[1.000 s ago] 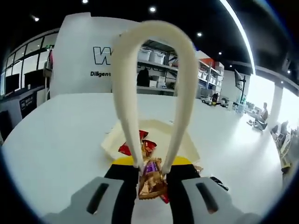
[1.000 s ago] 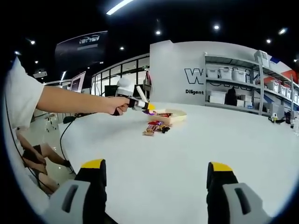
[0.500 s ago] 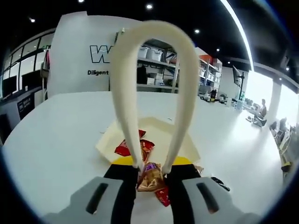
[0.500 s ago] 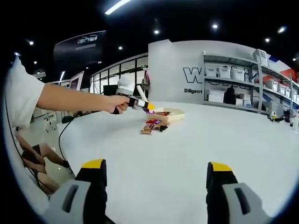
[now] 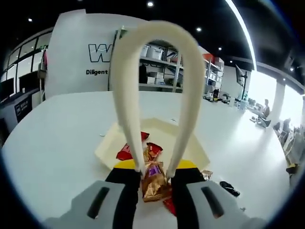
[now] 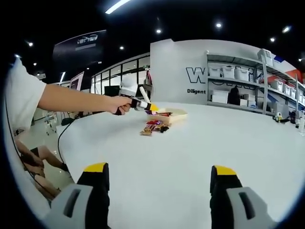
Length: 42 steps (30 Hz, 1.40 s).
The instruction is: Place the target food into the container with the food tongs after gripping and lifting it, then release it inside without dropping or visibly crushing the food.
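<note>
In the left gripper view, the left gripper (image 5: 154, 172) was clamped on a pair of cream food tongs (image 5: 153, 86), whose looped end arched up and away from the jaws. The jaws stood close together, squeezing the tong arms, and a gold-and-purple wrapped candy (image 5: 153, 183) was pinched between the tong tips, right between the two jaws. Just beyond the jaws sat the shallow cream container (image 5: 193, 145) on the white table (image 5: 57, 143), with red-wrapped candies (image 5: 128, 151) lying inside it. A few more wrapped pieces lay on the table to the right of the jaws.

In the right gripper view, the right gripper (image 6: 159, 174) held nothing, its jaws spread wide apart over bare table. Far ahead between them, a hand (image 6: 119, 105) held the left gripper above the container (image 6: 174, 113), with loose candies (image 6: 153, 127) just before it.
</note>
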Available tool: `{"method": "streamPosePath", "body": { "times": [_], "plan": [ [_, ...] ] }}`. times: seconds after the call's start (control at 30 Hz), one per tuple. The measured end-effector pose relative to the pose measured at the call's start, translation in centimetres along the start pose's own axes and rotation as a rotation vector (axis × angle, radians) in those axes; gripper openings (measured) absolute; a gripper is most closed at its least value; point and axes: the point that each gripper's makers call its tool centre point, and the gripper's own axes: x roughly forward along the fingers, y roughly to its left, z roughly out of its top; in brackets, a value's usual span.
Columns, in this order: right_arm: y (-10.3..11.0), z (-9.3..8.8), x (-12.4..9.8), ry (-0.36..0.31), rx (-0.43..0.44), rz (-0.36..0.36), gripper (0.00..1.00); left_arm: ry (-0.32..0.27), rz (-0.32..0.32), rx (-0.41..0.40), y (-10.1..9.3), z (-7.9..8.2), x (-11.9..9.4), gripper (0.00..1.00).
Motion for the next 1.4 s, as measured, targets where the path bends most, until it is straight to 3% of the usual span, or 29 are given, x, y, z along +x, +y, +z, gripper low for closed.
{"method": "streamPosePath", "body": {
  "times": [0.57,0.73,1.07,1.4],
  "plan": [
    [-0.7,-0.4,0.3,0.018,0.000,-0.011,0.85,0.014,-0.026,0.041,-1.0,0.0,2.0,0.24],
    [-1.0,-0.6,0.2,0.020,0.003,-0.017,0.85,0.027,-0.035,0.149,-1.4,0.1,2.6,0.25],
    [-1.3,-0.6,0.2,0.024,0.003,-0.027,0.85,0.029,-0.058,0.212,-2.2,-0.1,3.5,0.25],
    [-1.3,-0.5,0.3,0.028,-0.003,-0.029,0.85,-0.007,-0.037,0.207,-1.5,1.2,2.8,0.25]
  ]
}}
